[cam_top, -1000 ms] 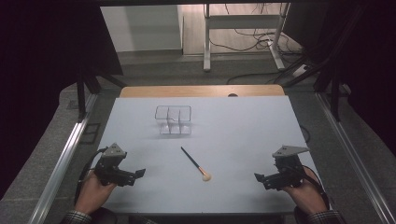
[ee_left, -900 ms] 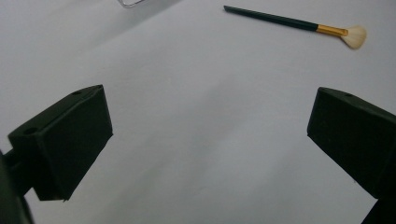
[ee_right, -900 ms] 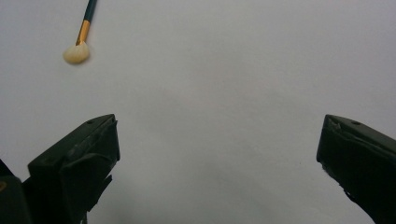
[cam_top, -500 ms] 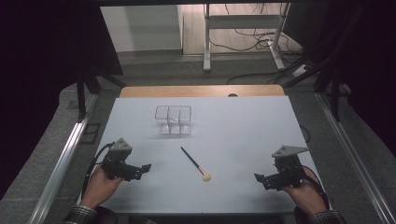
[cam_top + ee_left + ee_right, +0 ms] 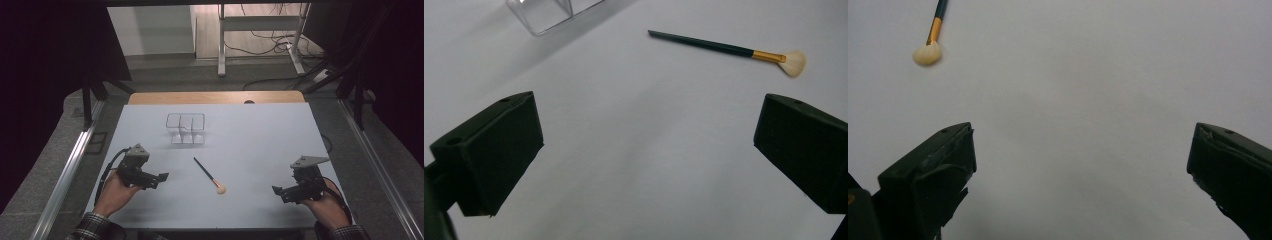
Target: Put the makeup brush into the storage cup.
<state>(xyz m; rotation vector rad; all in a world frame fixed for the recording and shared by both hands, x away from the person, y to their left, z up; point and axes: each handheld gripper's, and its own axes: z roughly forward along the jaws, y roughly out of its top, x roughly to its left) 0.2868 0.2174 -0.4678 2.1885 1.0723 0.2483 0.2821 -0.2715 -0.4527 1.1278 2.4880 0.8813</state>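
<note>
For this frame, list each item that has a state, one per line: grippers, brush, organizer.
left gripper: open, fingers wide apart, nothing between them, held low over the table.
right gripper: open, fingers wide apart, nothing between them.
makeup brush: lying flat on the table, untouched, bristle end toward the person.
clear organizer: upright on the table, compartments look empty.

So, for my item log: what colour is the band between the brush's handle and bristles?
Gold, on the brush; the left gripper view shows it best.
</note>
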